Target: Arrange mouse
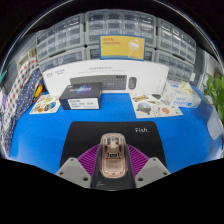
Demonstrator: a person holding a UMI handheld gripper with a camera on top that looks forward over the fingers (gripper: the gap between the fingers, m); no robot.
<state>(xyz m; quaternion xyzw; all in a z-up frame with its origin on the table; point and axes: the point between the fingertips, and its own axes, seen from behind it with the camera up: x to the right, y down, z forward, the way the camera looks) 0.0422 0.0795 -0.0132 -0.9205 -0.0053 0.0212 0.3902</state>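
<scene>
A translucent pinkish-beige mouse [111, 158] lies lengthwise between my two fingers, close to the camera. My gripper [111, 165] is shut on it, with the purple pads [87, 160] pressing its left and right sides. Just beyond the fingers, a black mouse pad [112, 133] with the white word "Fish." lies on the blue table top [40, 125]. The mouse hangs over the near part of that pad; I cannot tell whether it touches it.
Behind the mouse pad are a black box [82, 96] and a long white keyboard box [105, 75]. Printed cards lie to the left [45, 103] and right [162, 100]. Shelves of storage drawers [115, 35] fill the back. Green leaves [215, 95] show at the far right.
</scene>
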